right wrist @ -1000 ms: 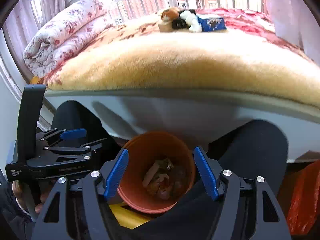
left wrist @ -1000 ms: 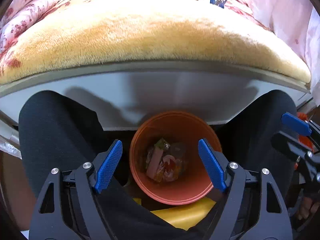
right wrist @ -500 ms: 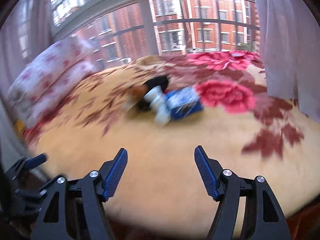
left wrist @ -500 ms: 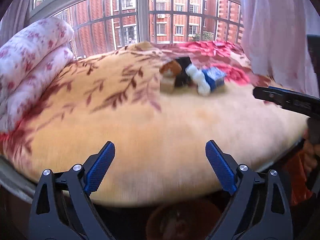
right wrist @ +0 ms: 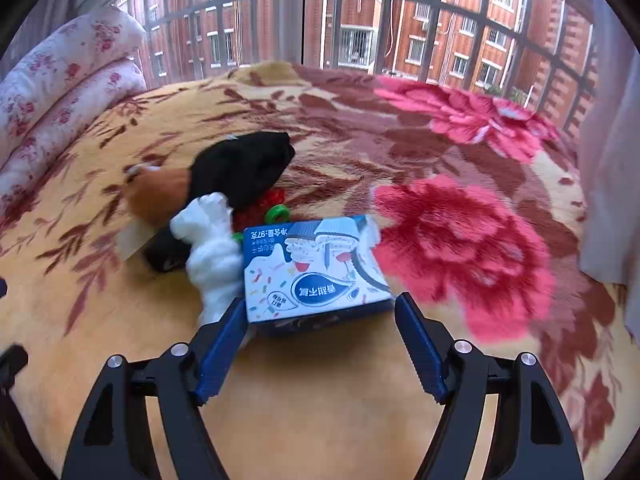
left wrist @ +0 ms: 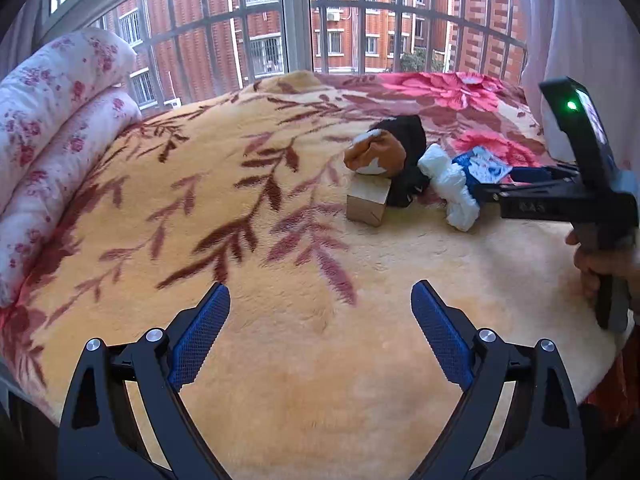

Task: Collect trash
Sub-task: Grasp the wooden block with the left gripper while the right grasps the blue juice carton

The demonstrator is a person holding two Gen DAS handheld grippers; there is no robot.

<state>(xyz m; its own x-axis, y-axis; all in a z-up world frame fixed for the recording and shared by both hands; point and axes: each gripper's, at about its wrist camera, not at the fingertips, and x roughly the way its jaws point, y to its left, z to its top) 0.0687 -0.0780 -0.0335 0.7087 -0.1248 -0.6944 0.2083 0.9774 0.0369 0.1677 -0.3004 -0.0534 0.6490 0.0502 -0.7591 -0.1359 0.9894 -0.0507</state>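
A small heap lies on the yellow floral blanket [left wrist: 248, 240]: a blue and white snack box [right wrist: 316, 272], a crumpled white tissue [right wrist: 212, 252], a black cloth [right wrist: 244, 168], a brown and white cloth [left wrist: 376, 152] and a small cardboard box [left wrist: 368, 200]. A red and green item [right wrist: 268, 206] peeks out behind the snack box. My right gripper [right wrist: 320, 320] is open with its tips at either side of the snack box's near end. My left gripper [left wrist: 320, 312] is open and empty over bare blanket, well short of the heap.
A rolled pink floral quilt [left wrist: 52, 120] lies along the left of the bed. A barred window [left wrist: 296, 16] stands behind the bed and a white curtain [right wrist: 612, 184] hangs at the right. The right hand-held gripper body [left wrist: 568, 196] reaches in by the heap.
Both grippers rose from the orange bin between the person's legs and moved forward over the bed. The right gripper has closed in on the snack box.
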